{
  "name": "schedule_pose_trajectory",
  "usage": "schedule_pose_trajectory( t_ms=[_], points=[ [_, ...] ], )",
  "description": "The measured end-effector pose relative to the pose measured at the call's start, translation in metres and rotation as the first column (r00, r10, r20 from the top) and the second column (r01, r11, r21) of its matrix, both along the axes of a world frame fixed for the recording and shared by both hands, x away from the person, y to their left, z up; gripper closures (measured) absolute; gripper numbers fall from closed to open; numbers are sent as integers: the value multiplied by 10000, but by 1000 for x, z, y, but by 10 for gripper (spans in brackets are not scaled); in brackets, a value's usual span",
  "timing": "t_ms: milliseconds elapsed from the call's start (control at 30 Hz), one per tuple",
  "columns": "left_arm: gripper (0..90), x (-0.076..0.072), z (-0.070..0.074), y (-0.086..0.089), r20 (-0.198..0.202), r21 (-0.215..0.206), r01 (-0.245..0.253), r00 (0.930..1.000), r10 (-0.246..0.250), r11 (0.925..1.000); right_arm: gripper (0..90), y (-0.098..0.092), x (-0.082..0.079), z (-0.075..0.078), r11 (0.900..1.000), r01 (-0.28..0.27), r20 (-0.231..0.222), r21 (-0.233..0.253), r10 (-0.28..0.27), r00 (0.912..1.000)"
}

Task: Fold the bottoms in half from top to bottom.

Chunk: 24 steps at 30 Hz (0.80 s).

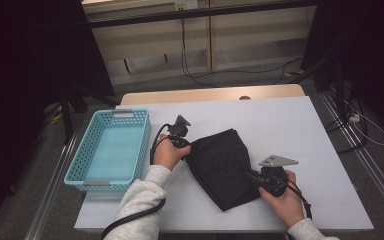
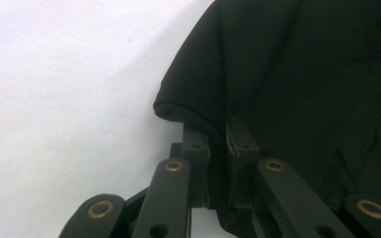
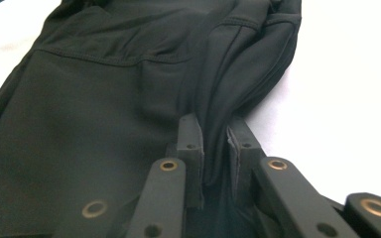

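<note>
1. High view: a folded black cloth (image 1: 224,167) lies on the white table (image 1: 290,125), near its middle and to the right of a blue basket (image 1: 111,149) that stands at the table's left edge. The left gripper (image 1: 186,144) meets the cloth's left edge; the right gripper (image 1: 252,176) meets its right side, near the front corner.
2. Left gripper view: the two black jaws stand nearly together, pinching the rounded folded edge of the cloth (image 2: 297,74) between them, bare table to the left.
3. Right gripper view: the jaws are drawn close, a raised fold of the cloth (image 3: 104,99) caught between them; the cloth spreads away to the left, with white table on the right.
</note>
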<state>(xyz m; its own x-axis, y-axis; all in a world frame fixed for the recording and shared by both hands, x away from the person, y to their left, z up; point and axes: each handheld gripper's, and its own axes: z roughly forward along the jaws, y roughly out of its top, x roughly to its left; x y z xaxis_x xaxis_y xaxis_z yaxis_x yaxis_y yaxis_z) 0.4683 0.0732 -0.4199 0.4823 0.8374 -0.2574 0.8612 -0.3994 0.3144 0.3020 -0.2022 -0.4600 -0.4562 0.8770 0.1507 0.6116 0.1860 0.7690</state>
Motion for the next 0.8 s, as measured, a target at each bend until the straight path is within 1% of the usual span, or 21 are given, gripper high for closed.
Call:
schedule_pose_trajectory(
  t_ms=[100,267,367,433,500,567,733,800],
  points=[
    [820,2,2,1,-278,144,-59,9996,63,9999,800,2,0,2,10000,40,207,27,-40,9998],
    [820,4,10,1,-518,475,33,9987,-9,9989,800,5,0,4,9998,-76,230,176,72,9997],
    [821,5,15,1,-727,652,58,9974,-11,9979,801,4,0,5,9996,-61,261,284,53,9996],
    [821,6,18,1,-721,743,65,9974,-12,9972,801,5,0,6,9994,-132,338,314,121,9994],
    [821,7,23,0,-826,905,165,9965,-90,9958,801,7,0,7,9994,-181,376,285,170,9991],
    [821,7,28,1,-811,939,168,9967,-91,9954,802,9,-1,8,9992,-222,427,343,207,9989],
    [821,10,38,4,-1004,1111,170,9949,-57,9937,802,14,-2,10,9985,-372,559,392,350,9978],
    [821,11,42,5,-1084,1338,304,9940,-158,9905,801,16,-2,11,9983,-420,575,413,396,9976]
  ],
)
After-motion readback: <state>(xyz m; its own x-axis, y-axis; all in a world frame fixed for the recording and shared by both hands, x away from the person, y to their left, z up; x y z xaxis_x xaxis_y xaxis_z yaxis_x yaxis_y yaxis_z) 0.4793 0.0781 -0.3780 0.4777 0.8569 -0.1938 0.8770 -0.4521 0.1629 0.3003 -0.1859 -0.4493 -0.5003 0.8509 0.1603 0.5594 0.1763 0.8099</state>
